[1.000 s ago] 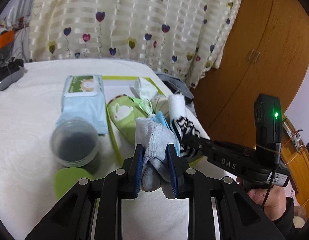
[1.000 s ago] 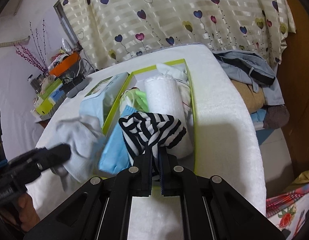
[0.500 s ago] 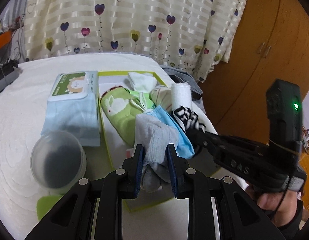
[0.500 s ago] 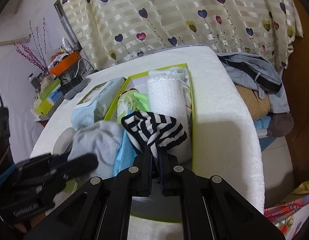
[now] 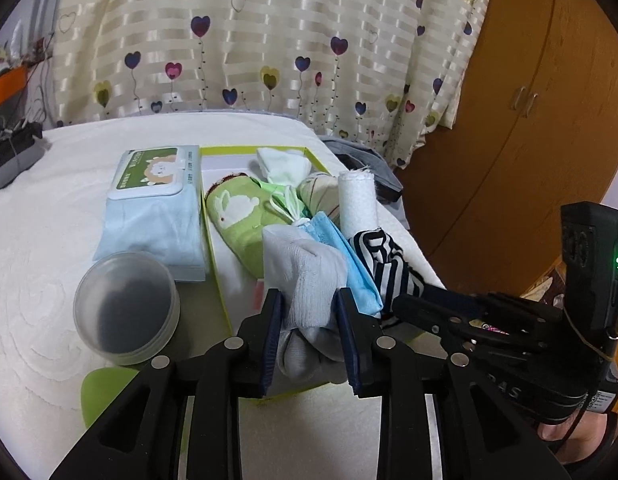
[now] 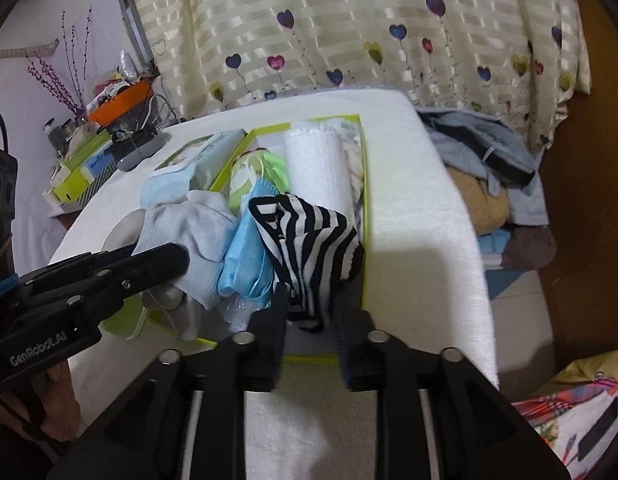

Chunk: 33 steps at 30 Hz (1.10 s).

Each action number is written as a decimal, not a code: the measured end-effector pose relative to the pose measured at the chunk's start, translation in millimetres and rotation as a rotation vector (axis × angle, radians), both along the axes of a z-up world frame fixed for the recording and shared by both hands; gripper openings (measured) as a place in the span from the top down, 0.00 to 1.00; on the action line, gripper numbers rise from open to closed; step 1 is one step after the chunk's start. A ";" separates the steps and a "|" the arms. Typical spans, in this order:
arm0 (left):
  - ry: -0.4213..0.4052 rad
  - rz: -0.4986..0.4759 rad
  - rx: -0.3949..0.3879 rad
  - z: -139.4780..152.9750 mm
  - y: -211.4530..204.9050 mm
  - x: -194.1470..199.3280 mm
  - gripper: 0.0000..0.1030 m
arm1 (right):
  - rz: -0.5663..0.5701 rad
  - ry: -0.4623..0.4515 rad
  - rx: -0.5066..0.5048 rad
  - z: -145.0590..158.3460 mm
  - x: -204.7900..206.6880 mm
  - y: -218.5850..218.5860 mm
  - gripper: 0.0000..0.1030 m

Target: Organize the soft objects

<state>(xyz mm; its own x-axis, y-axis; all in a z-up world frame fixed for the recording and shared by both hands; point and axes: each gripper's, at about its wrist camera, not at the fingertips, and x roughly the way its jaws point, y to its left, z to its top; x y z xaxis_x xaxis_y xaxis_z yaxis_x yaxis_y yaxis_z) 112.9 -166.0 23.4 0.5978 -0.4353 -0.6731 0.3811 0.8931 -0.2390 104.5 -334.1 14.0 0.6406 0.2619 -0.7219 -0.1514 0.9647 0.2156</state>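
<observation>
Judging by the filled tray (image 5: 213, 248), nearly done: left gripper (image 5: 311, 312) pinches a grey sock (image 5: 305, 276) at 6 o'clock, right gripper (image 6: 311, 320) spread around the striped sock (image 6: 305, 248).

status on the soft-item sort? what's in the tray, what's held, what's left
Done: the green-rimmed tray already holds a green rabbit sock, a rolled white towel and a blue mask. In hand: the left gripper clamps a grey sock over the tray; the right gripper has its jaws apart around a striped sock, likely releasing it. Left: set the grey sock down.
</observation>
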 end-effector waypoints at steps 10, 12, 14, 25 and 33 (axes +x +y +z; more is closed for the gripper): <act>-0.027 -0.013 -0.030 11.3 3.9 -12.3 0.73 | -0.003 -0.047 -0.006 12.4 -15.4 0.0 0.60; -0.028 -0.010 -0.032 11.9 5.4 -13.3 0.73 | -0.001 -0.051 -0.005 13.6 -17.1 0.6 0.60; -0.023 -0.003 -0.032 10.9 8.0 -13.8 0.73 | 0.002 -0.052 0.000 13.7 -17.8 1.6 0.60; 0.065 -0.023 -0.012 -7.5 2.4 -14.3 0.81 | 0.025 -0.049 0.034 8.3 -15.0 0.4 0.60; 0.057 0.004 0.025 -9.5 -10.2 8.3 0.82 | 0.014 -0.044 0.046 5.7 -11.3 -5.5 0.60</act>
<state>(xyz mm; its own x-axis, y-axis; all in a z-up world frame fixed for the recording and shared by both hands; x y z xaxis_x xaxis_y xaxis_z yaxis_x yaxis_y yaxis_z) 121.2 -176.2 13.8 0.5600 -0.4150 -0.7171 0.3635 0.9008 -0.2374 93.2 -339.6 19.7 0.6678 0.3028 -0.6800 -0.1748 0.9518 0.2521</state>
